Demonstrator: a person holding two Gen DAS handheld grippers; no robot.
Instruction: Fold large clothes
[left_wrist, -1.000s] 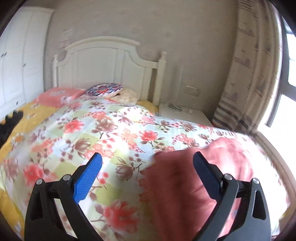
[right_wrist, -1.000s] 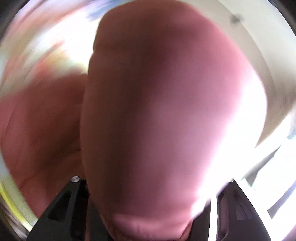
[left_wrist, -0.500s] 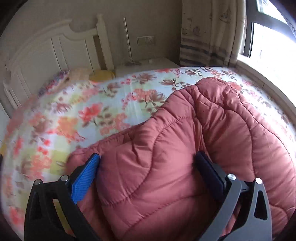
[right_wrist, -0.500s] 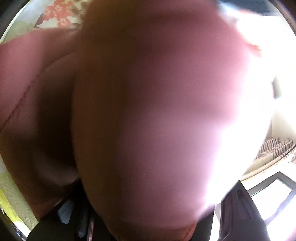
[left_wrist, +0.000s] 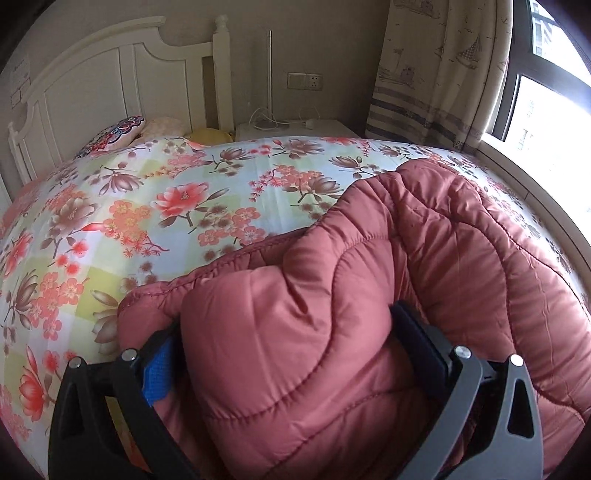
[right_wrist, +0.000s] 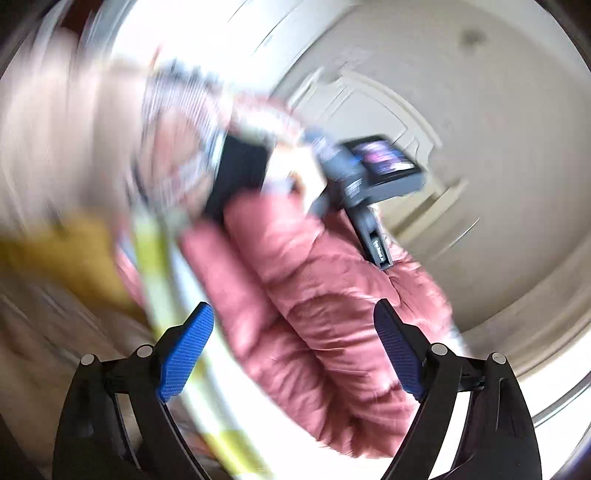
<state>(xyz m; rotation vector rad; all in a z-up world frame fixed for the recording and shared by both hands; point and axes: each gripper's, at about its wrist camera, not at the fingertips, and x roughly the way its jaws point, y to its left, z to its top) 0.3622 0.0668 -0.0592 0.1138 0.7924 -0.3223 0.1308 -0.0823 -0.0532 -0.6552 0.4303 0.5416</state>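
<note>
A pink-red quilted jacket (left_wrist: 424, 258) lies bunched on the floral bedspread (left_wrist: 166, 206). My left gripper (left_wrist: 284, 321) is pushed down over a thick fold of it. The puffy cloth fills the gap between the blue pads (left_wrist: 159, 369), and the jaws stand as wide as they did when empty. In the blurred right wrist view, my right gripper (right_wrist: 293, 310) is opening, with nothing between its pads (right_wrist: 184, 354). The jacket (right_wrist: 314, 295) lies beyond its fingertips. Further off, the other hand-held gripper (right_wrist: 369, 177) sits against the jacket.
A white headboard (left_wrist: 110, 74) and pillows (left_wrist: 114, 133) are at the far end of the bed. A white nightstand (left_wrist: 295, 129) stands beside it under a wall socket (left_wrist: 304, 81). A curtain (left_wrist: 436, 74) and a bright window (left_wrist: 546, 110) are on the right.
The jacket that filled the right wrist view has dropped clear of the right gripper, which swung back and opened. The left gripper came down over the jacket's fold and has since held still.
</note>
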